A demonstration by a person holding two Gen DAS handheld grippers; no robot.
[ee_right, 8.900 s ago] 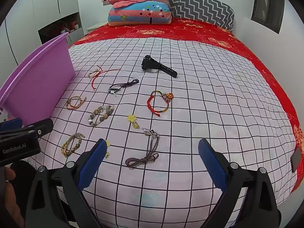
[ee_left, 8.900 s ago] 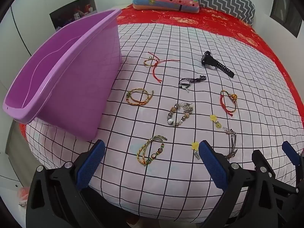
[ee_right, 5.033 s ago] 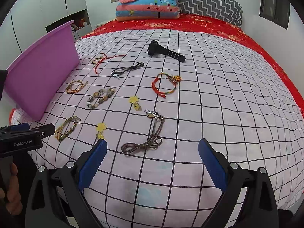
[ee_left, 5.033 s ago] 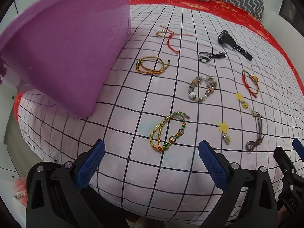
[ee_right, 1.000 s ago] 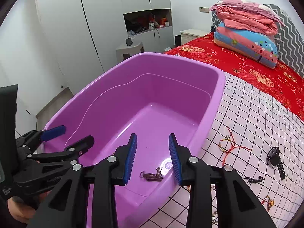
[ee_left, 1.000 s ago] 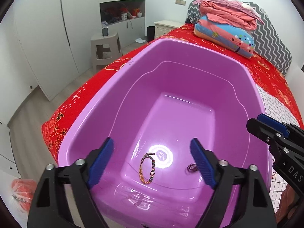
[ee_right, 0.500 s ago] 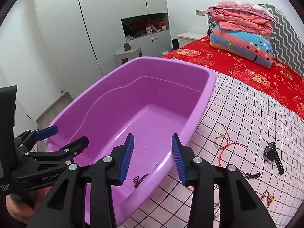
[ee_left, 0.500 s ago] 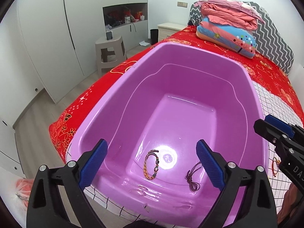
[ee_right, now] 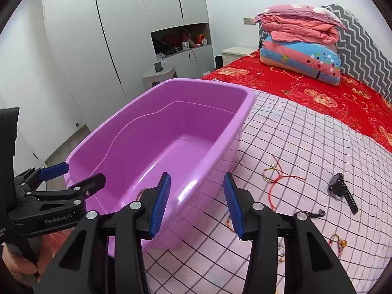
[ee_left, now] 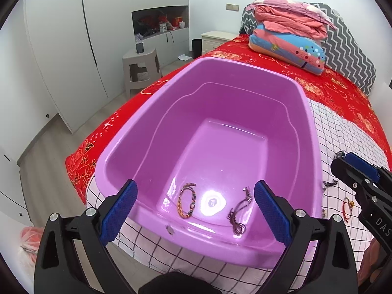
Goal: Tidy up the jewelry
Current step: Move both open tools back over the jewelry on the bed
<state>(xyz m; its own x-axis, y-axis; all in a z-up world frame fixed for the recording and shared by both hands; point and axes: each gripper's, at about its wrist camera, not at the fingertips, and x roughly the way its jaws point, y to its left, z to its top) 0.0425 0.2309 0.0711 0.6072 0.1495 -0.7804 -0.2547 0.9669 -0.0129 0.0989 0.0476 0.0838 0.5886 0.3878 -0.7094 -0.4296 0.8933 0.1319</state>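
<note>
White wardrobe doors and a grey stool are seen behind a bed spread with a red cover and a pink checked sheet; folded quilts are stacked at its head.

A purple tub is set on the sheet's edge, straight ahead of the left gripper, whose jaws are spread wide and empty over the near rim. Two pieces are held in the tub: a beaded bracelet, just inside the left jaw, and a brown cord, close by the right jaw. Both lie flat on the bottom, apart from each other.

The right gripper is held over the tub's near corner, jaws narrowly parted, nothing between them. Part of the tub's floor is blocked by its left jaw. Beyond its right jaw, a red string bracelet, a black watch, a dark cord and a red-and-gold bracelet are left on the sheet.
</note>
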